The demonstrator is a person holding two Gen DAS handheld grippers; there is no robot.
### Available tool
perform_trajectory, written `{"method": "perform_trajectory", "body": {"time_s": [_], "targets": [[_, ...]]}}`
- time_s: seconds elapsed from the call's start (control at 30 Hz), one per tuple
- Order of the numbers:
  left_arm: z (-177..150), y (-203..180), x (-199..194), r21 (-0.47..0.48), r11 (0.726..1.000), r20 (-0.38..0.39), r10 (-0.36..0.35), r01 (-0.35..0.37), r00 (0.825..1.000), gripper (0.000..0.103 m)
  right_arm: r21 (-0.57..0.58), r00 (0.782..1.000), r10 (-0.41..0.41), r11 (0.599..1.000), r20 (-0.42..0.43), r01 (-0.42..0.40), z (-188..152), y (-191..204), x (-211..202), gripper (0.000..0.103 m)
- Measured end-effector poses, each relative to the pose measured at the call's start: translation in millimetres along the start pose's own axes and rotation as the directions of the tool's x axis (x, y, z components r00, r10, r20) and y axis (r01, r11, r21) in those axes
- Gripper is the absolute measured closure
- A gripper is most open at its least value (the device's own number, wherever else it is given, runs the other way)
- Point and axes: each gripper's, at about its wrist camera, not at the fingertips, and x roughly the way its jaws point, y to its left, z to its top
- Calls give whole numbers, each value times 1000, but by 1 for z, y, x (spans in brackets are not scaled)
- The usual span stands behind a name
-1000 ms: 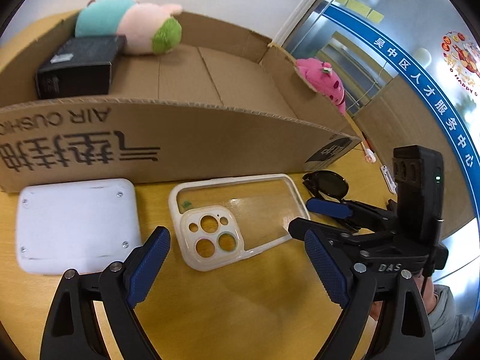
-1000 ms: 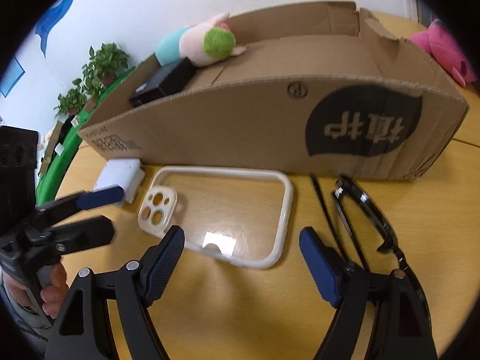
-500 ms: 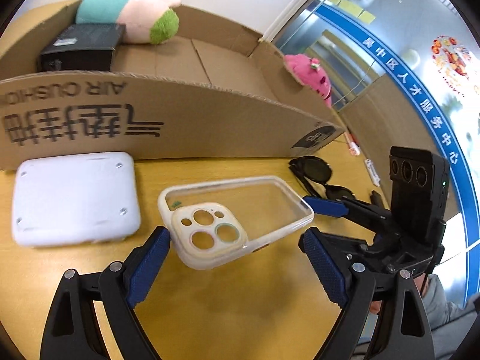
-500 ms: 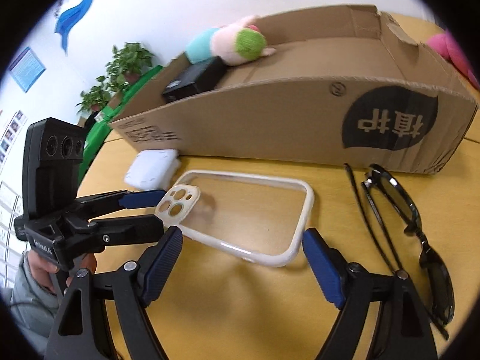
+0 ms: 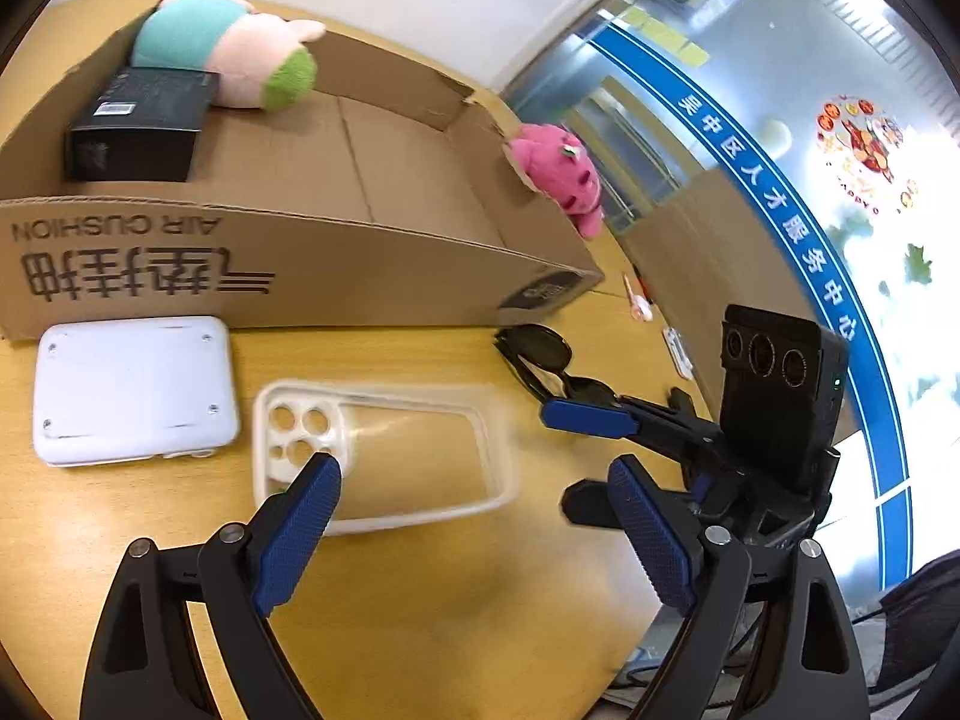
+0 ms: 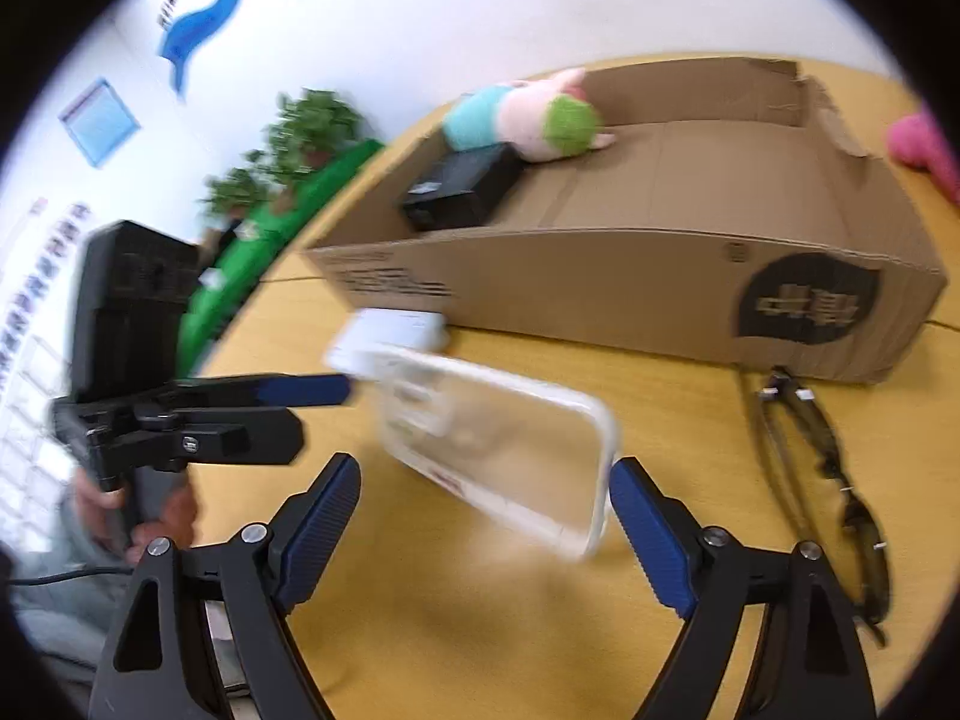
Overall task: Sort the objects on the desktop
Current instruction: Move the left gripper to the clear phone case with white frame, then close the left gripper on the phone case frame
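Observation:
A clear phone case (image 5: pixel 384 456) with a white rim lies on the wooden table in front of a long cardboard box (image 5: pixel 300 264); it also shows in the right wrist view (image 6: pixel 498 450). My left gripper (image 5: pixel 474 534) is open just before its near edge. My right gripper (image 6: pixel 486 528) is open at the case's other end, also seen in the left wrist view (image 5: pixel 588 450). Black sunglasses (image 6: pixel 822 468) lie to the right. A white flat device (image 5: pixel 132 390) lies to the left. In the box sit a black carton (image 5: pixel 144 120) and a pastel plush toy (image 5: pixel 228 48).
A pink plush (image 5: pixel 564 174) sits beyond the box's right end. A small pen-like item (image 5: pixel 639 300) and a white tag (image 5: pixel 678 348) lie further right on the table. Green plants (image 6: pixel 288 156) stand behind the table's far edge.
Both grippers have pulled back and risen, so the box interior shows more. The phone case has turned on the table and looks blurred. Both grippers stay open.

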Motion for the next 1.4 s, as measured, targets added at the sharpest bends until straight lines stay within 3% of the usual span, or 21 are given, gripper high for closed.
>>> {"method": "perform_trajectory", "body": {"time_s": [0.13,0.27,0.33,0.4,0.47,0.5,0.57,0.6,0.63,0.73,0.8,0.83,1.17,1.4], "targets": [[0,14,14,-26,990,-53,135,-137,989,9,-42,989,-142,989,-48,140,-2,0,16,17],[-5,36,13,-71,974,-59,210,-214,976,10,47,978,-202,978,-58,205,-6,-21,19,17],[-8,41,15,-78,973,-63,211,-215,976,12,70,968,-242,967,-69,246,-9,-28,21,17],[-10,44,20,-69,973,-78,214,-220,974,26,67,957,-274,957,-96,281,-12,-30,28,17],[-11,47,25,-62,967,-102,239,-246,966,54,52,949,-294,952,-113,302,-15,-29,34,20],[-12,49,28,-62,964,-110,253,-260,961,61,46,947,-299,951,-117,306,-17,-28,35,23],[-15,52,30,-59,960,-107,265,-273,958,88,28,942,-314,947,-122,319,-20,-25,38,32],[-16,53,31,-55,959,-111,272,-279,956,93,13,936,-328,943,-125,332,-23,-24,40,40],[-18,53,30,-52,959,-107,272,-279,956,93,-3,932,-343,939,-117,345,-24,-23,39,43],[-21,50,28,-24,953,-109,298,-302,948,93,-40,916,-385,923,-109,383,-26,-21,39,64],[-22,49,28,-7,948,-110,316,-319,942,94,-35,909,-405,914,-103,403,-26,-25,37,87],[-23,49,28,-10,949,-112,313,-316,943,94,-19,912,-397,917,-100,397,-26,-29,34,90],[-29,40,26,40,933,-116,360,-358,926,95,4,920,-384,923,-73,385,-26,-27,29,93],[-24,26,10,60,939,-66,343,-340,937,96,-1,912,-410,912,-11,410,-10,-20,14,96]]}}
